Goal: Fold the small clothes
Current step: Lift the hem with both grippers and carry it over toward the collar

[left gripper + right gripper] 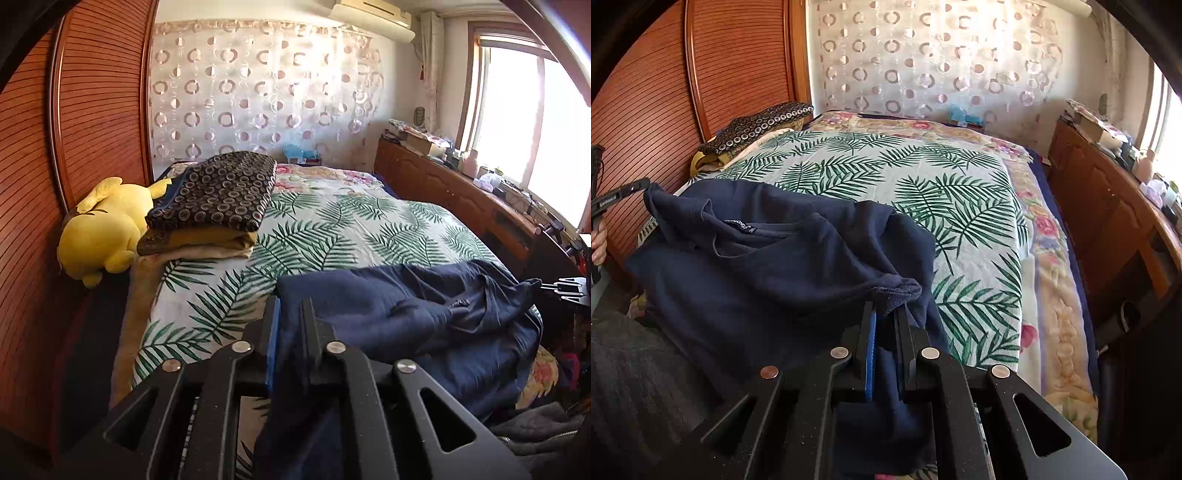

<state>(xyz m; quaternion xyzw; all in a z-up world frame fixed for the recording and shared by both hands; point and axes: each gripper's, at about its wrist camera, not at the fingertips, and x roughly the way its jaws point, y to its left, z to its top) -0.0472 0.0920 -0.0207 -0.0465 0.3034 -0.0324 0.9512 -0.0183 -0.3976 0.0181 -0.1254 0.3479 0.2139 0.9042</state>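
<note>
A navy T-shirt [406, 306] [757, 277] lies rumpled across the near end of the bed, collar label facing up in the right wrist view. My left gripper [290, 301] has the shirt's cloth filling the narrow gap between its jaws at one shoulder corner. In the right wrist view that gripper [639, 184] shows at the far left, at the raised corner of the shirt. My right gripper [884, 306] is shut on a bunched sleeve hem, with cloth hanging down between its fingers. Its tip [554, 286] shows at the shirt's right edge in the left wrist view.
The bed carries a palm-leaf sheet [332, 229] [886, 177]. A stack of folded fabrics [218, 192] and a yellow plush toy [103, 229] sit by the wooden wardrobe [92, 110]. A cluttered wooden cabinet [1108, 206] runs along the right. A person's hand [598, 240] holds the left handle.
</note>
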